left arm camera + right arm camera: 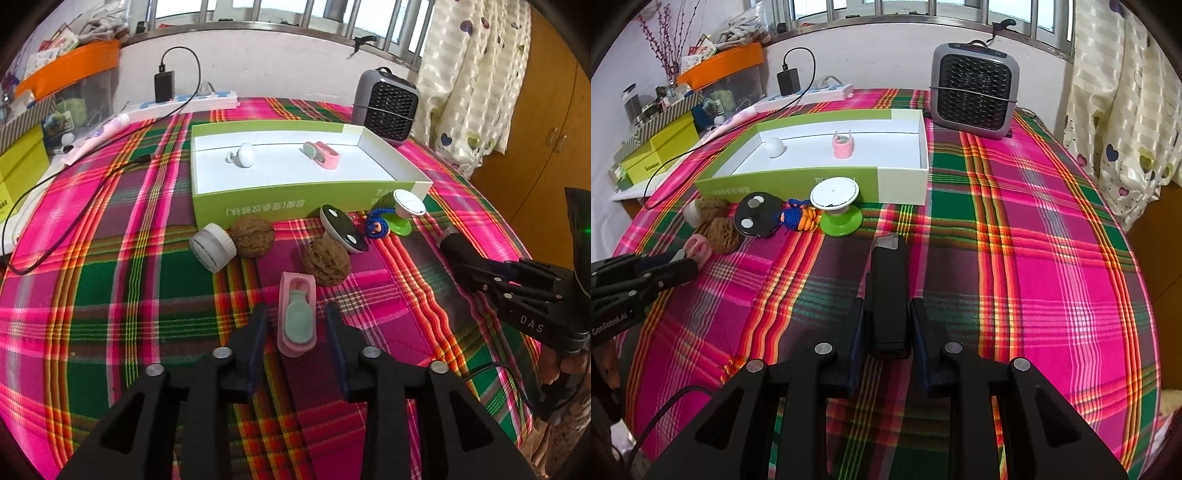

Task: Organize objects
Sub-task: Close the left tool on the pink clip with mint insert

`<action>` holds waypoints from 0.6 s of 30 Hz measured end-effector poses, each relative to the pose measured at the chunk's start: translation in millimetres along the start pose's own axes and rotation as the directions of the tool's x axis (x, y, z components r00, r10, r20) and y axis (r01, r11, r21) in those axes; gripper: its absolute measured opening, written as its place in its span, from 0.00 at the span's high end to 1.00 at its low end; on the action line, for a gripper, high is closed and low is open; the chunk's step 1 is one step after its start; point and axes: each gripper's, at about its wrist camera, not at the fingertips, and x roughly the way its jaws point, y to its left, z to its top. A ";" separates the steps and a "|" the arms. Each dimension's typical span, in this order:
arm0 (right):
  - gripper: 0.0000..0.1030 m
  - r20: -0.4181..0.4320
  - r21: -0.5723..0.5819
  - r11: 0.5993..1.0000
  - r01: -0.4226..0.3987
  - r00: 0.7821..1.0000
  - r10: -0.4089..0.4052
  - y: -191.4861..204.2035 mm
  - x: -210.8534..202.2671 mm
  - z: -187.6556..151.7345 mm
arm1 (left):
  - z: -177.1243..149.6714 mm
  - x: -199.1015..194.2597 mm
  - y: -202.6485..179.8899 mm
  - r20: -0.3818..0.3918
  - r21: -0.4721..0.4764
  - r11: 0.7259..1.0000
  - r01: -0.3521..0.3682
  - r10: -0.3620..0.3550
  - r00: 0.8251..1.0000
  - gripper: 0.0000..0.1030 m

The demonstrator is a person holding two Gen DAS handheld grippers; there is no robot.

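A pink clip case with a teal insert (297, 317) lies on the plaid cloth between the fingers of my left gripper (296, 310). A gap shows on each side, so the jaws stand open around it. My right gripper (886, 306) is shut on a black rectangular block (886, 288), held just above the cloth. In the left wrist view the right gripper (461, 258) sits at the right. The green and white box (258, 210) holds a white knob (245, 155) and a second pink clip (325, 157).
In front of the box lie a white jar (213, 247), two walnuts (253, 236) (327, 262), a black oval disc (343, 229), a blue cord (376, 223) and a green and white spool (406, 206). A grey fan (386, 107) and a power strip (192, 101) stand behind.
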 end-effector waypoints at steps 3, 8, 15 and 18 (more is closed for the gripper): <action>0.76 0.004 -0.001 1.000 -0.002 1.000 0.002 0.3 1.7 1.1 | 3.2 2.7 -1.3 -0.001 0.005 1.000 -0.006 0.006 1.000 0.67; 0.71 0.006 -0.005 1.000 -0.008 1.000 0.008 1.7 4.9 4.4 | 7.2 7.0 -1.0 0.004 0.001 1.000 -0.009 0.009 1.000 0.67; 0.68 0.013 -0.009 1.000 0.000 1.000 0.000 2.6 8.7 7.1 | 10.6 9.0 -1.4 0.003 0.007 1.000 -0.022 0.022 1.000 0.67; 0.68 0.014 -0.008 1.000 -0.001 1.000 0.001 2.3 8.9 7.7 | 11.7 10.2 -2.8 0.002 0.014 0.999 -0.034 0.034 0.999 0.68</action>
